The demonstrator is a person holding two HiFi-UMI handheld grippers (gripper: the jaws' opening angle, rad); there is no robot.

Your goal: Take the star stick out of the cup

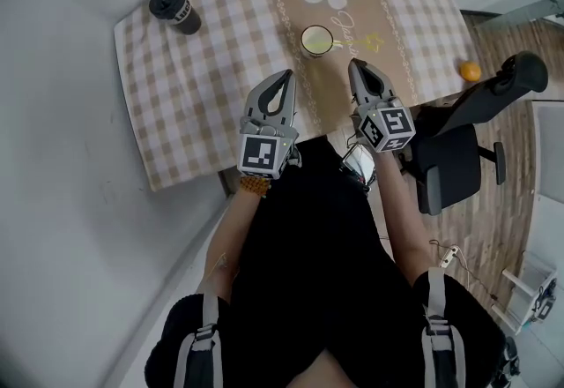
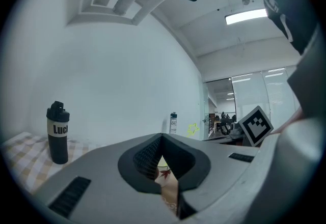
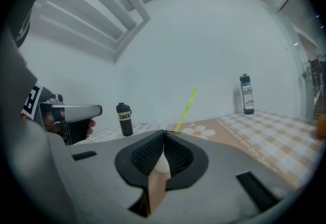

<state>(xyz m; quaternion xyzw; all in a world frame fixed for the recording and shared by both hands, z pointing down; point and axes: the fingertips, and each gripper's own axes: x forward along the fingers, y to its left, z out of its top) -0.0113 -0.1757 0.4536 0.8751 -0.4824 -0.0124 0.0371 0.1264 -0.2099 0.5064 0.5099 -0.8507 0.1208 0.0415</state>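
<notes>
We hold both tools over the near edge of a table (image 1: 176,139) that is covered by a checked cloth. The left gripper (image 1: 285,75) has its jaws together at the tips with nothing caught between them. The right gripper (image 1: 355,65) is likewise pressed closed and empty. Just beyond the two tips stands the white cup (image 1: 317,41) on a beige runner (image 1: 291,3) printed with a daisy. The cursive line along the runner is too small for us to read. The star stick (image 1: 374,42), yellow-green, is in the cup and leans out toward the right gripper's side, its star hanging past the rim. At the far left of the cloth a black bottle (image 3: 124,118) carries a white band reading "Luck". A second bottle (image 3: 246,94) with a blue cap stands at the far right corner, its label print illegible. An orange (image 1: 470,70) lies at the table's right edge, near a black office chair (image 1: 458,152).
</notes>
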